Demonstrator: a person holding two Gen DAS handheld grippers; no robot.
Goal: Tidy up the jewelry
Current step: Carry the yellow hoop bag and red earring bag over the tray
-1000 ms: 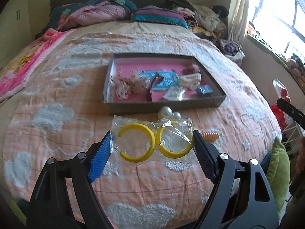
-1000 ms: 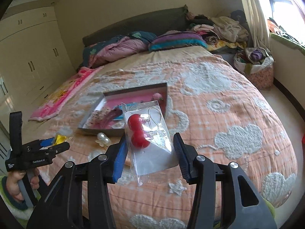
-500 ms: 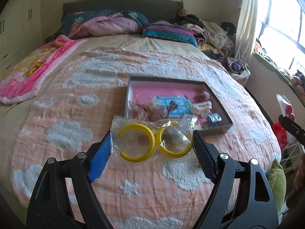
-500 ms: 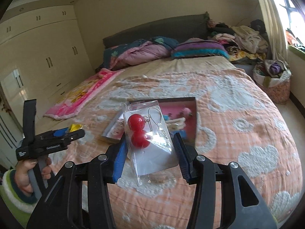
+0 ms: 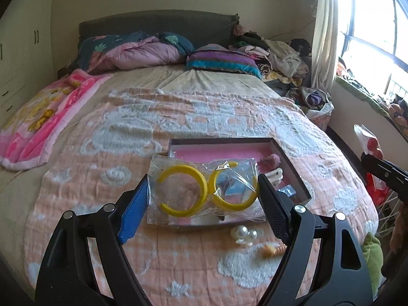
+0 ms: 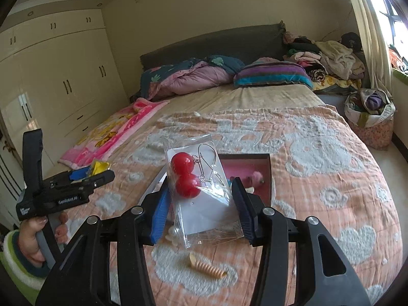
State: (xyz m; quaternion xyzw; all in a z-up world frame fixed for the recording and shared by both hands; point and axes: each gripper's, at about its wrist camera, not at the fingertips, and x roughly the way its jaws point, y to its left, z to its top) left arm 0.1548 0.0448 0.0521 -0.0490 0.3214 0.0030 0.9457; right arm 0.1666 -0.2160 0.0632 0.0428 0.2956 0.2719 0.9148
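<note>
Clear plastic packets occupy both tools. The left gripper (image 5: 203, 193) is clamped on a packet of yellow hoops (image 5: 204, 191), pads pressing its two side edges, and holds it in the air in front of the tray (image 5: 293, 178). The right gripper (image 6: 200, 204) is clamped on a packet of red ball earrings (image 6: 201, 186) backed by a white card, likewise held clear of the bedspread (image 6: 318, 178).

Status: the pink-lined tray on the bed already contains several small items, which the raised packets partly hide. Neither packet has been deposited yet.

Remaining, as judged from the layout: both packets go into the tray. Two loose pieces also lie on the bedspread just outside the tray's near wall: a pearl cluster (image 5: 246, 234) and a ridged orange clip (image 6: 206, 267). The task is judged partly complete.
</note>
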